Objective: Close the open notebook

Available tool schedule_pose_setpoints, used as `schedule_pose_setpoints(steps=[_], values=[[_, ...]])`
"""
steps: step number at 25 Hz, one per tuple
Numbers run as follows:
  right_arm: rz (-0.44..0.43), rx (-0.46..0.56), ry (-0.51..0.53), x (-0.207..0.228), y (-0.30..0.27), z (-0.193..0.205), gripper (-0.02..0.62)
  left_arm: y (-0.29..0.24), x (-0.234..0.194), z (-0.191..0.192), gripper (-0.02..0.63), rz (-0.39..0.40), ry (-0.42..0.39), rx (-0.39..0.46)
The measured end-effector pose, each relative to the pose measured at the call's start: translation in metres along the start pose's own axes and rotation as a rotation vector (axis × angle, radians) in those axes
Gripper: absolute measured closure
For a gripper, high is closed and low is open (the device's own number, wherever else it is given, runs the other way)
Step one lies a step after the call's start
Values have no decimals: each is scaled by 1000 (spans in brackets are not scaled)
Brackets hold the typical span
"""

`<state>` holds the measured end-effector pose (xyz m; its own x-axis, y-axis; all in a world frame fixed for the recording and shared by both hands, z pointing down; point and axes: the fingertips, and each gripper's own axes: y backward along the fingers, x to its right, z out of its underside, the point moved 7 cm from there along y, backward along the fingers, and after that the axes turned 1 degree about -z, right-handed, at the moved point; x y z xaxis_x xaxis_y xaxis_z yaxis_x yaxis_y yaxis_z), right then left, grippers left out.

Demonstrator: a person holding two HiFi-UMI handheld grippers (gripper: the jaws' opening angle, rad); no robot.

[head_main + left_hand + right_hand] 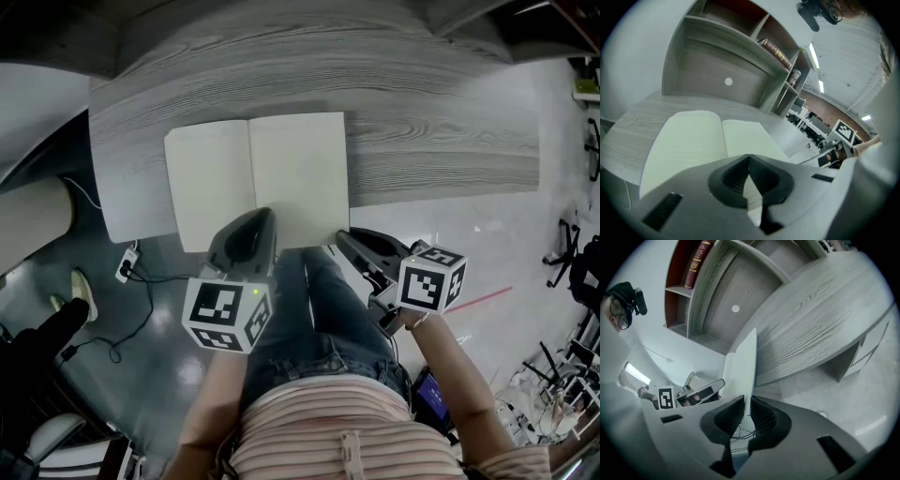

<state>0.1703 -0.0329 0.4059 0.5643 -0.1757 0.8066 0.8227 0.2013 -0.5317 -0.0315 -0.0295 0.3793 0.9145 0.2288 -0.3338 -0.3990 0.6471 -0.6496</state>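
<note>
The open notebook lies flat with blank cream pages on the grey wood desk, its near edge past the desk's front. My left gripper rests over the near edge by the spine. In the left gripper view its jaws meet at the tips above the pages, with nothing seen between them. My right gripper is at the notebook's near right corner. In the right gripper view the thin right-hand edge of the notebook runs down between its jaws, which stand close on it.
A shelf unit with books rises at the desk's back. The desk's right part is bare wood. On the floor to the left lie a power strip and cables. The person's jeans-clad legs are below the desk's front edge.
</note>
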Motion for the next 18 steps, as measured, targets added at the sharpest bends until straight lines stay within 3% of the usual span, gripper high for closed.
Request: schedule_pose_setpoints(steps=[18], values=[[-32,25,107,-54,8,2,560,38,-22,22,594,-87,46,26]])
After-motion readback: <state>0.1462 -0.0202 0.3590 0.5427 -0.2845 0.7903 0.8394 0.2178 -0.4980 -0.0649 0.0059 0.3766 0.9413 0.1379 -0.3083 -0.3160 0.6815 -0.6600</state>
